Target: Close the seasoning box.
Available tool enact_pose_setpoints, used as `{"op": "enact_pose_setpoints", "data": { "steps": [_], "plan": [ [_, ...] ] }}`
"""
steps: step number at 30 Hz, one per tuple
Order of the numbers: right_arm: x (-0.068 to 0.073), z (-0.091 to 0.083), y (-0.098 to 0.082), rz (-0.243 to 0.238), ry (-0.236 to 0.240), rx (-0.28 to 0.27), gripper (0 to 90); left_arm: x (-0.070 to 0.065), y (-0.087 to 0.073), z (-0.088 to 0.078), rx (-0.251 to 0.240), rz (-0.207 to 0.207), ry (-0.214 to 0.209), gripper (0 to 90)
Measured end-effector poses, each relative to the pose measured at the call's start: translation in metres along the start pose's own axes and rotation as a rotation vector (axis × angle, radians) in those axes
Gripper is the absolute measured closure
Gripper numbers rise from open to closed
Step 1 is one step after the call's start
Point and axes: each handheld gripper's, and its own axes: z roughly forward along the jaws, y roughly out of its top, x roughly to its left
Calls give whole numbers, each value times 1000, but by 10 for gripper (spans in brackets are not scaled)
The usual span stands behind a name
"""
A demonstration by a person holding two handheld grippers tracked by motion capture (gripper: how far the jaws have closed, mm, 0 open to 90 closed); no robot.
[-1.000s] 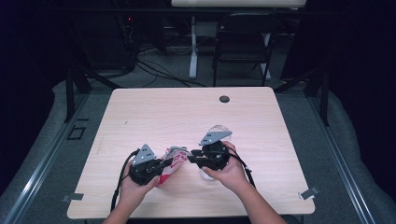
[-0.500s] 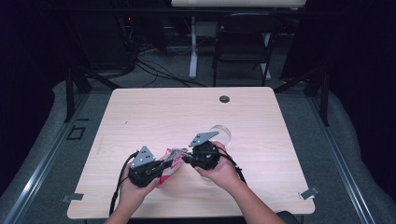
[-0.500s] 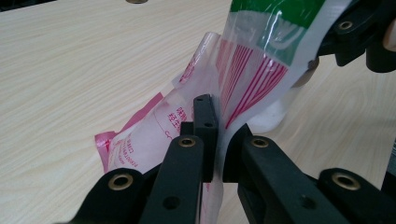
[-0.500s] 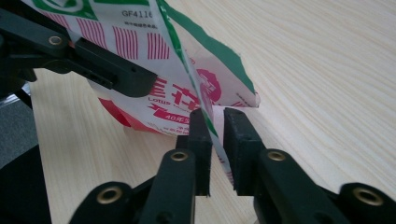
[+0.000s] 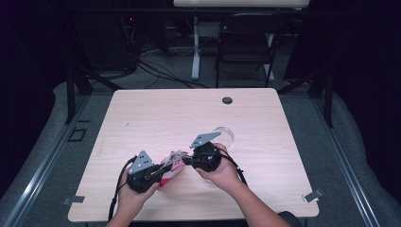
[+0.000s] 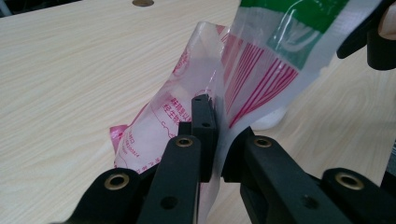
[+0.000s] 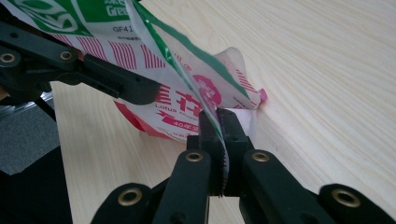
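Tongs on both sides pinch opposite walls of the printed plastic bag, which you hold just above the tabletop at six o'clock, apparently to spread its mouth: left tongs, right tongs.

The bench is evenly lit from above, with dark, murky surroundings. The high view is soft and grainy; close-ups are sharper, with glare on the plastic bag.

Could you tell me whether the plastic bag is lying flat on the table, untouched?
No, the left gripper and right gripper each pinch the plastic bag.
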Motion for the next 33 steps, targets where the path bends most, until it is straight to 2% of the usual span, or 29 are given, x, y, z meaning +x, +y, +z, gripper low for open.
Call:
{"op": "enact_pose_setpoints", "data": {
  "steps": [3, 8, 11, 14, 16, 20, 25, 27, 30, 33],
  "plan": [
    [5, -2, 4, -7, 3, -27, 900, 1, 0, -4, -14, 12, 16, 896],
    [7, -5, 7, -14, 15, -33, 900, 0, 0, -8, -32, 26, 30, 896],
    [8, -7, 8, -16, 13, -38, 900, -1, -1, -10, -41, 21, 29, 879],
    [9, -9, 7, -14, 17, -41, 900, 0, -4, -10, -35, 6, 17, 828],
    [8, -9, 7, -19, 20, -35, 900, 3, -7, -6, -8, -21, -6, 746],
    [10, -9, 6, -23, 18, -34, 900, 4, -17, 1, -8, -67, -8, 589],
    [10, -9, 5, -20, 20, -33, 900, 5, -24, 9, 19, -56, 25, 492],
    [9, -9, 5, -18, 21, -36, 900, 4, -27, 14, 45, -51, 44, 445],
    [9, -9, 4, -18, 21, -32, 900, 6, -32, 20, 71, -55, 46, 430],
    [10, -9, 3, -17, 21, -34, 900, 10, -35, 24, 62, -79, 32, 413]
  ]
}}
